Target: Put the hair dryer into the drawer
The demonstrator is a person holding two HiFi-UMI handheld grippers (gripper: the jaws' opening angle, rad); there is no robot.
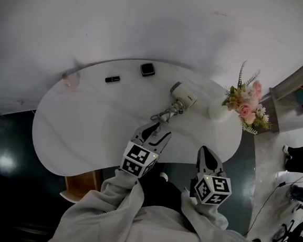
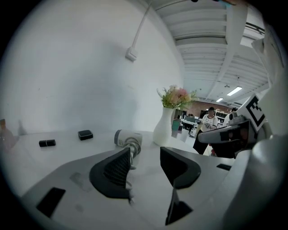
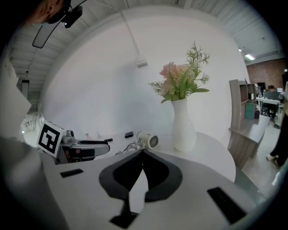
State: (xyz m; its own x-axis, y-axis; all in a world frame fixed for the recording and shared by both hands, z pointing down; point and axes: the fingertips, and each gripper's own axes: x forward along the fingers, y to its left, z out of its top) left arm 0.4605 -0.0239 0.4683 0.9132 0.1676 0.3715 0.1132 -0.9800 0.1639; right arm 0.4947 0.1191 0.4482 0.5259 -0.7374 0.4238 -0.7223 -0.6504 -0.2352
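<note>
The white hair dryer (image 1: 183, 94) lies on its side on the white table (image 1: 87, 133), its grey cord (image 1: 165, 114) coiled towards me. My left gripper (image 1: 158, 128) hovers just short of the cord, jaws open with nothing between the pads. In the left gripper view the hair dryer (image 2: 127, 138) lies beyond the left gripper (image 2: 145, 153), behind its left finger. My right gripper (image 1: 204, 150) is shut and empty over the table's near edge, to the right. In the right gripper view the hair dryer (image 3: 147, 140) lies just past the right gripper (image 3: 143, 152).
A white vase (image 1: 218, 112) of pink flowers (image 1: 246, 106) stands right of the dryer. A black square box (image 1: 147, 69), a black bar (image 1: 112, 79) and a small pinkish object (image 1: 68, 79) lie at the back. A wooden piece (image 1: 80, 185) shows under the table's front edge. A wooden shelf (image 1: 297, 86) stands right.
</note>
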